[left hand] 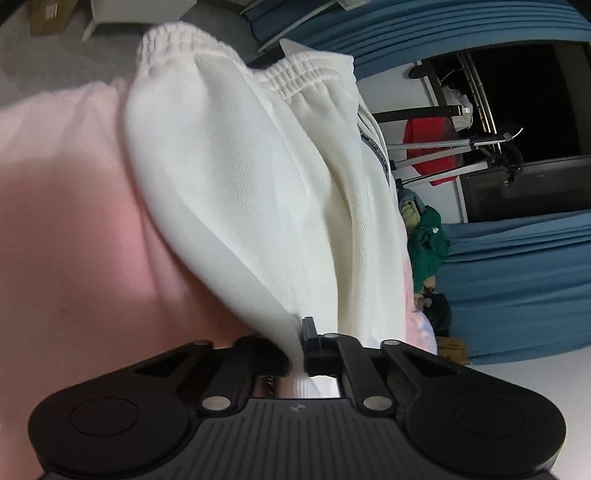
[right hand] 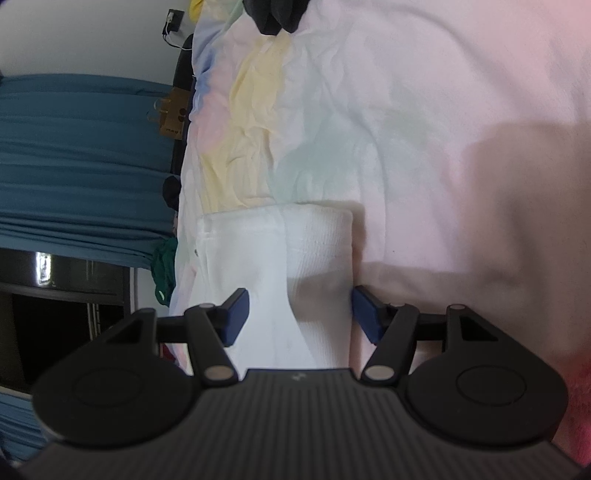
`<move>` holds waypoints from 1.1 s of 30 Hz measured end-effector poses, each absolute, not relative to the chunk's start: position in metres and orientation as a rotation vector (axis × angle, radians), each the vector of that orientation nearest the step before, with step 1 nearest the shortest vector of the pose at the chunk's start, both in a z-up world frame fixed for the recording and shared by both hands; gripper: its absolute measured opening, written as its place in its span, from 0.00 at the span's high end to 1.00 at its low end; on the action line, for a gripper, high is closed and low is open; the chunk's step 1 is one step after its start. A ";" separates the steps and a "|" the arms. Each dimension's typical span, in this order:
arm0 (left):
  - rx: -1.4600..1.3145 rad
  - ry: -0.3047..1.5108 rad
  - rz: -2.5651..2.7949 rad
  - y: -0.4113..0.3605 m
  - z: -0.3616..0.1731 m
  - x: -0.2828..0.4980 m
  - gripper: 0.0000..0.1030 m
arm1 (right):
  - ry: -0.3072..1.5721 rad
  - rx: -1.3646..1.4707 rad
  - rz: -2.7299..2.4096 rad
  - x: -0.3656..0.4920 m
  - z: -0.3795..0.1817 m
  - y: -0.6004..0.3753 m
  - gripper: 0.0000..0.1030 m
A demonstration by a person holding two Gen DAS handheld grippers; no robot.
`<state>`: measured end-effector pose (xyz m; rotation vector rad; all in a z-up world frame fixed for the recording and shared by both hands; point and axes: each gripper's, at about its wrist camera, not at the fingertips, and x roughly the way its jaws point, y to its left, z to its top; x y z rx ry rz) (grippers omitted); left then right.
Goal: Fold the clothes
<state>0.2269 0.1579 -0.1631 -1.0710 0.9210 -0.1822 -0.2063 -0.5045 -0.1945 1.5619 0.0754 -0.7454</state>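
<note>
A white garment with an elastic waistband [left hand: 236, 192] hangs from my left gripper [left hand: 297, 354], which is shut on a fold of its cloth and lifts it over the pink sheet [left hand: 62, 229]. In the right wrist view the same white garment [right hand: 280, 258] lies on the pastel bed sheet [right hand: 424, 129]. My right gripper [right hand: 299, 314] is open, its blue pads [right hand: 236, 314] on either side of the garment's folded part, close above it.
Blue curtains [left hand: 517, 277] hang behind. A pile of green and other clothes [left hand: 428, 240] lies at the bed's edge. A red item on a metal stand [left hand: 432, 147] is further back. A dark garment [right hand: 277, 14] lies at the sheet's far end.
</note>
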 end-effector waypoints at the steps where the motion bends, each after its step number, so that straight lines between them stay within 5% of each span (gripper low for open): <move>1: -1.071 0.909 -0.186 0.162 -0.159 0.222 0.96 | 0.069 1.570 -0.742 -0.208 -0.196 -0.504 0.38; 9: -1.095 0.804 -0.259 0.185 -0.139 0.194 0.98 | 0.101 1.528 -0.719 -0.197 -0.193 -0.507 0.44; 11: -1.076 0.800 -0.264 0.188 -0.137 0.188 0.98 | 0.142 1.494 -0.705 -0.188 -0.192 -0.509 0.79; 13: -1.058 0.792 -0.266 0.192 -0.136 0.179 0.98 | 0.159 1.476 -0.744 -0.187 -0.191 -0.509 0.91; 23: -1.046 0.662 -0.263 0.211 -0.106 0.112 0.98 | -0.011 1.356 -0.778 -0.218 -0.143 -0.491 0.93; 33: -0.950 0.625 -0.256 0.196 -0.050 0.121 0.98 | 0.019 1.341 -0.709 -0.184 -0.110 -0.508 0.93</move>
